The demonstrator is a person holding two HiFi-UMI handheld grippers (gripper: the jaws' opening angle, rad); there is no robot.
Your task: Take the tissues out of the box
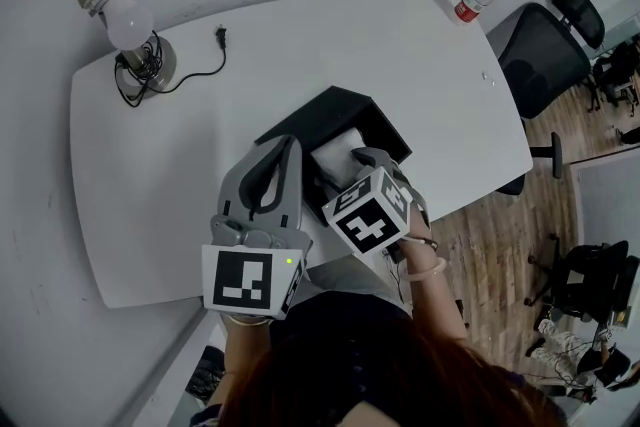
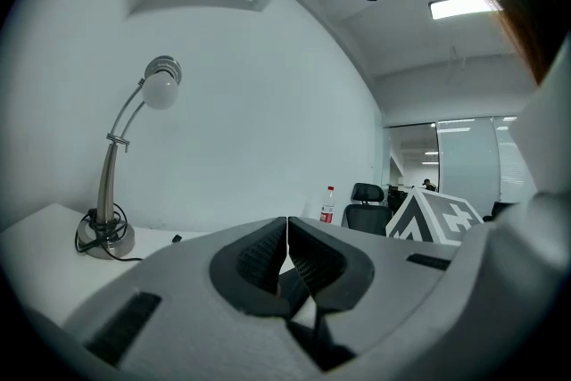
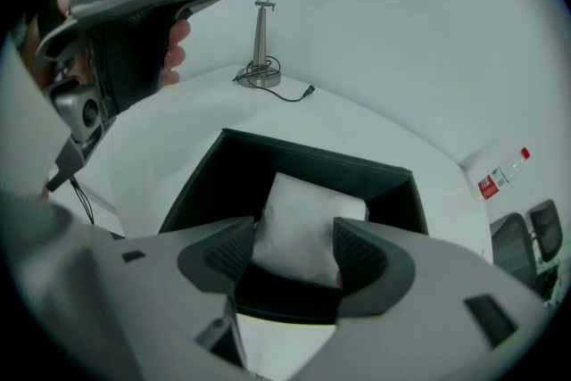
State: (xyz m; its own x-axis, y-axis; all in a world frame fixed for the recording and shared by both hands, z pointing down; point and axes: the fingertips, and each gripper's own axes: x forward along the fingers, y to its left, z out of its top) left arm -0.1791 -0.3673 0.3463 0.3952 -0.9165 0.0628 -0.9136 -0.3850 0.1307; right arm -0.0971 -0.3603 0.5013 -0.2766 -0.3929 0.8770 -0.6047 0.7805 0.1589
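Right gripper view.

**Item:** tissues (image 3: 308, 223). White soft pack lying inside the box (image 3: 294, 158), directly between the jaws of the right tool (image 3: 294, 247) and reaching just beyond its tips.

**Right tool:** jaws wide apart, one pad on either side of the pack. No squeeze shows on it, so it counts as not gripped.

**Container:** black, open-topped, under and ahead of the right tool. It stands on the white worktop (image 3: 384, 134).

**Left tool** (image 2: 287, 254): jaws together with nothing between them, raised just to the left of the right tool and aimed away over the worktop.

**Beyond:** desk lamp (image 3: 259, 13) far ahead and to the left of the right tool; bottle (image 3: 500, 174) far ahead and to the right.

**Handling, as judged:**
- The step in hand is the grasp.
- Sink the pads lower along the pack's sides before closing, so they catch its body and not a loose top fold.
- Close squarely and gently, since the pack looks soft and will give.
- Lift straight up, clear of the dark walls.
- The box looks light and may rise with the pack. The closed left tool is well placed to press down on its rim.
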